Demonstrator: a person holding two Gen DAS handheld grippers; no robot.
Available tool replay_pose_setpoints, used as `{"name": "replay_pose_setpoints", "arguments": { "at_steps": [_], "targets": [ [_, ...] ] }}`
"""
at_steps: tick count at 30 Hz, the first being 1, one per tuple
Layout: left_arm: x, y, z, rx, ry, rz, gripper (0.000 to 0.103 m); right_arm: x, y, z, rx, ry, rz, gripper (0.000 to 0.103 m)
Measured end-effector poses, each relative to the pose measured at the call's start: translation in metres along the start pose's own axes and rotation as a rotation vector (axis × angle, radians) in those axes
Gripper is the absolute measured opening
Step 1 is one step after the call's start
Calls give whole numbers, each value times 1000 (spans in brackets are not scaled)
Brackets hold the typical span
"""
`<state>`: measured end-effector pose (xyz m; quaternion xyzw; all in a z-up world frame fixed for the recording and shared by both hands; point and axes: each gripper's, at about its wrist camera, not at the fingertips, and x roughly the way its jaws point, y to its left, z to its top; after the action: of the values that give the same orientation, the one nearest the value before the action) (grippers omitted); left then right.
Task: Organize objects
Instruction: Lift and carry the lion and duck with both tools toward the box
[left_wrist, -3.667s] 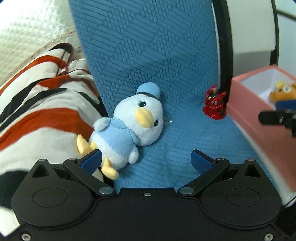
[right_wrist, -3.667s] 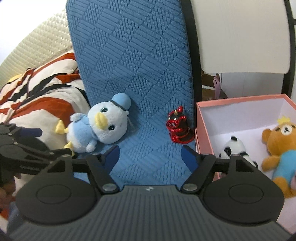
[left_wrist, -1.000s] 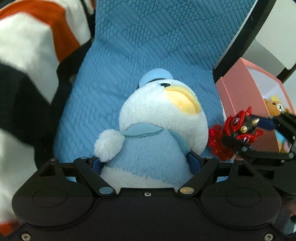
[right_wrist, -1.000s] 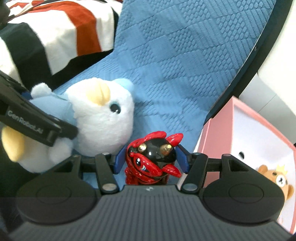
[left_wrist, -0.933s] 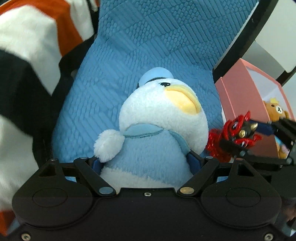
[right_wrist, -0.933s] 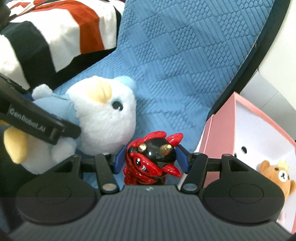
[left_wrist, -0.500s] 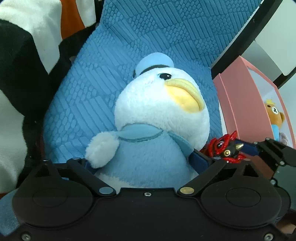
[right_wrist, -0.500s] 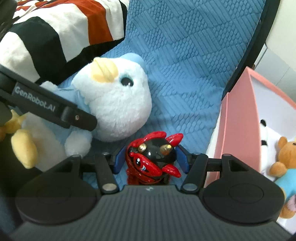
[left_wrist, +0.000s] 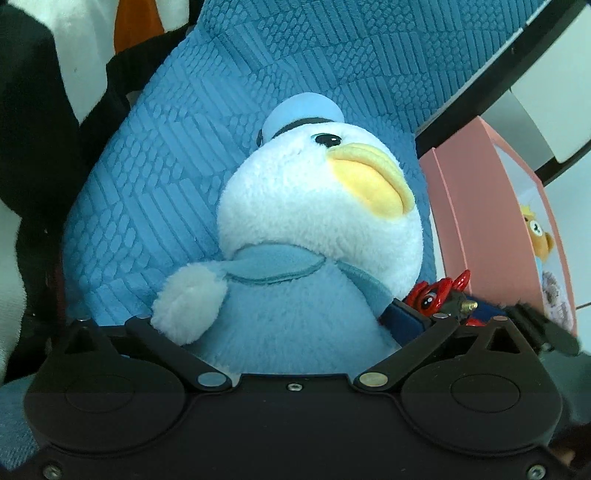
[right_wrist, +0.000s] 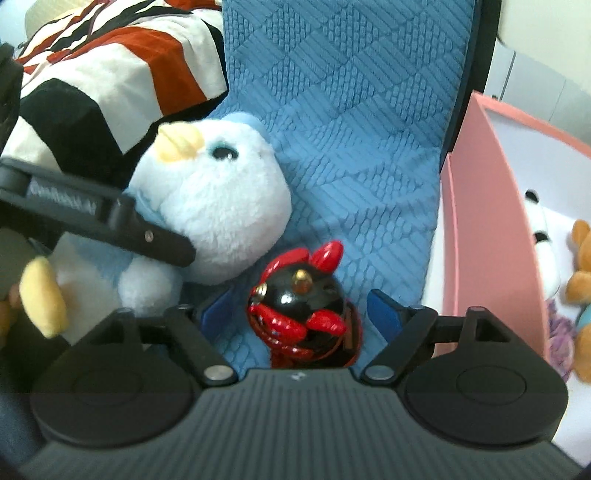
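My left gripper (left_wrist: 273, 321) is shut on the body of a pale blue plush duck (left_wrist: 314, 221) with a yellow beak and blue cap, held above the blue quilted cushion (left_wrist: 184, 122). The duck also shows in the right wrist view (right_wrist: 221, 199), clamped by the left gripper's fingers (right_wrist: 147, 236). My right gripper (right_wrist: 299, 314) is open, its blue pads apart on either side of a red and black figurine (right_wrist: 303, 306) that sits tilted between them. The figurine shows in the left wrist view (left_wrist: 439, 299) beside the duck.
A pink box (right_wrist: 491, 236) stands at the right with a panda plush (right_wrist: 543, 229) and a brown bear plush (right_wrist: 583, 258) inside. A striped red, black and white blanket (right_wrist: 92, 81) lies at the left. The box shows in the left wrist view (left_wrist: 491, 229).
The right gripper's jaws have opened off the figurine, which now sits tilted and loose between the pads. The left gripper has lifted the duck slightly closer to the pink box.
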<state>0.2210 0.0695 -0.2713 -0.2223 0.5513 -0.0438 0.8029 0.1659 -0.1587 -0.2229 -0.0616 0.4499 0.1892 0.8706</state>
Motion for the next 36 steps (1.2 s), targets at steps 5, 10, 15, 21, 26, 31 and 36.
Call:
{"name": "replay_pose_setpoints", "arguments": {
  "at_steps": [5, 10, 15, 21, 26, 31, 36],
  "targets": [
    [0, 2, 0, -8, -2, -10, 102, 10, 5, -10, 10, -12, -20, 62],
    [-1, 1, 0, -1, -12, 6, 98, 7, 2, -8, 67, -23, -30, 63],
    [-8, 2, -3, -8, -47, 7, 89, -6, 0, -3, 69, -47, -41, 63],
    [-18, -2, -5, -27, -84, 22, 86, -25, -5, 5, 80, -54, -27, 63],
    [-30, -9, -8, -41, -108, 17, 86, -42, -10, 11, 83, -64, -11, 63],
    [-48, -19, -11, -62, -147, -5, 86, -59, -14, 17, 87, -75, 3, 63],
    [-66, -36, -12, -56, -193, -24, 86, -81, -20, 23, 91, -89, 14, 63]
  ]
}}
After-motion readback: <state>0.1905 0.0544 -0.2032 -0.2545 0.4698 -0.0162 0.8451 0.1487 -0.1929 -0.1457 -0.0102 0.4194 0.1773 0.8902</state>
